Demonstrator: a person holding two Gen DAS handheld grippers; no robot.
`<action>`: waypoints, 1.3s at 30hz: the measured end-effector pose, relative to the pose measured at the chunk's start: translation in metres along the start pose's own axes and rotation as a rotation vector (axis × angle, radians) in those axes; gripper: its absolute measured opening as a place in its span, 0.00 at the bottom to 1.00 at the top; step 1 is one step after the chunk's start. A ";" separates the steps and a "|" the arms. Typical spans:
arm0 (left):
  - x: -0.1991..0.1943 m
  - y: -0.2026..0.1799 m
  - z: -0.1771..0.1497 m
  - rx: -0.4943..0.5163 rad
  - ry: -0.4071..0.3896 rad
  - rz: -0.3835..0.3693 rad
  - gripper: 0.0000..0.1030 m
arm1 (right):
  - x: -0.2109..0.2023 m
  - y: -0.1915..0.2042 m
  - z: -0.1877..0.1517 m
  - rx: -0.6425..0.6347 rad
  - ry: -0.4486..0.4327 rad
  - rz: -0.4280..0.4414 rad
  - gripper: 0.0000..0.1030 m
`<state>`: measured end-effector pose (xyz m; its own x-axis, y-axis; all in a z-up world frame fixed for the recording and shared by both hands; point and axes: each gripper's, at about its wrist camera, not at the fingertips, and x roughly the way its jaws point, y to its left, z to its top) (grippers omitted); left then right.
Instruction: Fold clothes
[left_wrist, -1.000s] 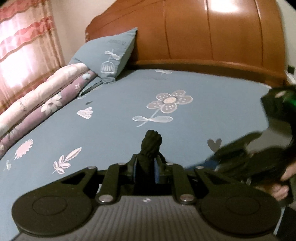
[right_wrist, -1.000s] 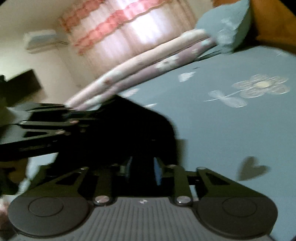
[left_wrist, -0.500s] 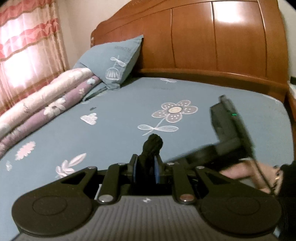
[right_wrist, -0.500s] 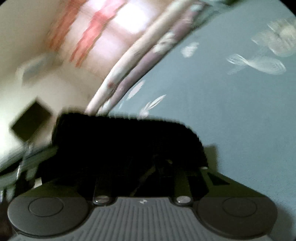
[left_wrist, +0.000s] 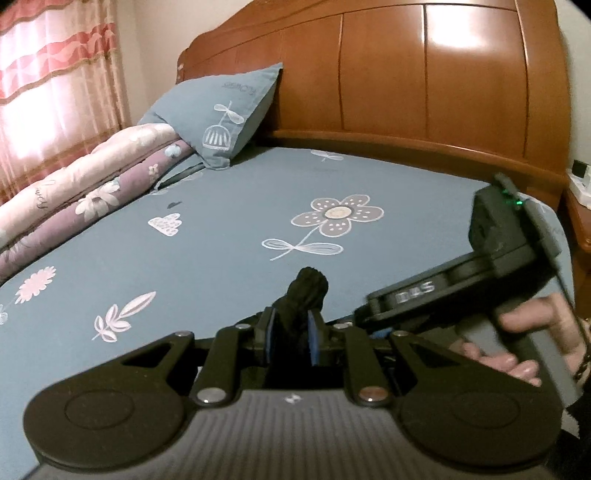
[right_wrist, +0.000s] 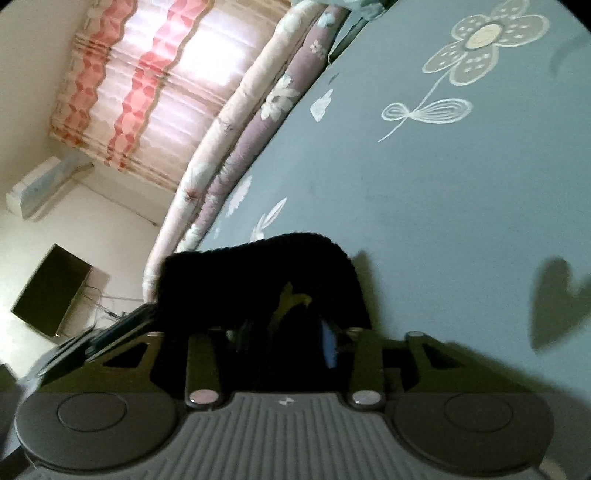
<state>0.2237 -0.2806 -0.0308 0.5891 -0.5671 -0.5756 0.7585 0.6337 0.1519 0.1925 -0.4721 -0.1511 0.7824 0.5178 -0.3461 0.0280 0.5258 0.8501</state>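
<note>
**Black garment between both my grippers over the bed**

Through the left wrist camera, my left gripper (left_wrist: 290, 338) was clenched on a bunch of the black garment (left_wrist: 306, 291), a knot of cloth poking out just past the blue pads (left_wrist: 314, 341). Ahead of it stretched the blue flowered bedsheet (left_wrist: 221, 236), with a pillow (left_wrist: 225, 110) and a rolled quilt (left_wrist: 85, 184) far ahead to the left against the wooden headboard (left_wrist: 406, 81). Just to the right sat my right gripper (left_wrist: 380, 334), my hand (left_wrist: 517, 343) around its handle.

Through the right wrist camera, the right gripper's (right_wrist: 284, 343) jaws were opening, the garment (right_wrist: 258, 273) draped dark between and over them; I could not tell whether the pads pressed it. The sheet (right_wrist: 424, 206) lay ahead, the quilt (right_wrist: 236, 122) and curtain (right_wrist: 140, 77) to the left.
</note>
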 end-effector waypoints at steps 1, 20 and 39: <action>0.000 -0.001 0.000 0.001 0.000 -0.002 0.16 | -0.002 -0.003 -0.001 0.019 -0.003 0.022 0.44; 0.010 -0.064 -0.040 0.122 0.132 -0.119 0.19 | -0.048 -0.015 -0.009 0.166 -0.174 -0.114 0.60; -0.013 -0.076 -0.090 0.439 0.169 0.103 0.41 | -0.044 0.020 -0.029 0.070 -0.165 -0.098 0.20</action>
<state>0.1332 -0.2744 -0.1076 0.6417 -0.3962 -0.6567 0.7657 0.3797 0.5191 0.1404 -0.4653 -0.1305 0.8648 0.3461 -0.3636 0.1477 0.5169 0.8432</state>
